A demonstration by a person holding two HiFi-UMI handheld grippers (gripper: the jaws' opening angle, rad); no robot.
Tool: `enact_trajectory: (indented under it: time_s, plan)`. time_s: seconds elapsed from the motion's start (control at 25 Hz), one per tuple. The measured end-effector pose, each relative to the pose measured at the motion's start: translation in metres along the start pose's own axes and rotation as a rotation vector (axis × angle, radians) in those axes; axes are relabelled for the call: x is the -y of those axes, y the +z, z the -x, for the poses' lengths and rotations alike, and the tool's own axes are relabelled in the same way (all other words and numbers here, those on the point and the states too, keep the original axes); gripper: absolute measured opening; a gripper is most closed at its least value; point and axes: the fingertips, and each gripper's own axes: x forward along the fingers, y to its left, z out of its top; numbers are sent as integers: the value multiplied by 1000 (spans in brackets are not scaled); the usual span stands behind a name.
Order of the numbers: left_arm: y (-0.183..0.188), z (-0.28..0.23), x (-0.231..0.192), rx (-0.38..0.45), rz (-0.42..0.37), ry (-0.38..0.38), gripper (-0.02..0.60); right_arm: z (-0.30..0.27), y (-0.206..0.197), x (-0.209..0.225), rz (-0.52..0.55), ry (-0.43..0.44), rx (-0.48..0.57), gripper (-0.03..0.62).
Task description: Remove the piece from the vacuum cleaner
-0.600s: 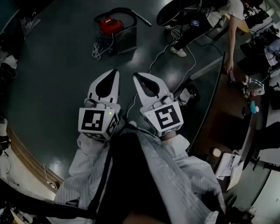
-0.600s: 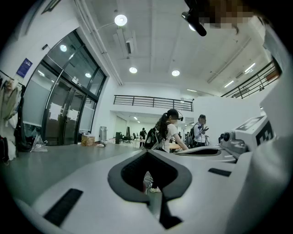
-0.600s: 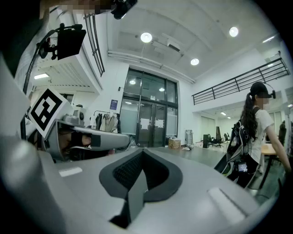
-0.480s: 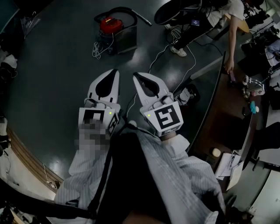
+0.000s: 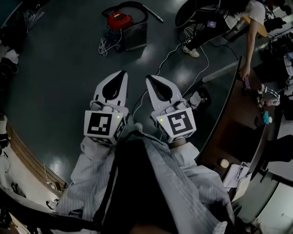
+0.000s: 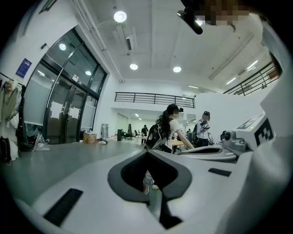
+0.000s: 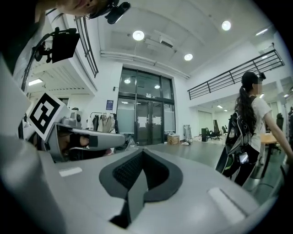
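On the dark grey floor (image 5: 59,77), at the far top of the head view, stands the red-topped vacuum cleaner with a grey metal drum (image 5: 120,22). Its black hose (image 5: 132,5) is looped behind it. Well apart from it, the left hand-held gripper (image 5: 121,77) and the right hand-held gripper (image 5: 150,82) are held side by side, each with jaws together and empty. At the right, a person in a white top (image 5: 240,16) stands by the curved dark worktop (image 5: 231,119).

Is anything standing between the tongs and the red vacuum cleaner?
Nothing visible: only bare floor lies between the left tongs, the right tongs and the vacuum cleaner. A white cable trails just right of that path.
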Motion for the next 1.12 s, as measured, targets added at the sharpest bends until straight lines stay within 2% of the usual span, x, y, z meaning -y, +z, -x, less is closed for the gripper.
enact_trajectory:
  time_s: [0.28,0.48,0.68,0.88,1.04,1.12]
  plan:
    - [-22,-70,-53,-46,20,43,5,-69,-21,47,-23,28,-40,-2]
    - [-25,-155,-115,-79,44,67,5,-160,-18,107,-23,45,-62,-2]
    - [-19,-248,-178,-103,12,52,5,-256,-12,173,9,19,-120,-2]
    - [-37,-336,-239,-168,27,43,5,-339,-33,227,-1,53,-140,-2]
    - [-66,-394,-269,-278,47,38,5,-392,-60,269,-32,74,-209,-2]
    - [-72,-429,-288,-284,32,45,5,-425,-72,292,-39,87,-231,-2]
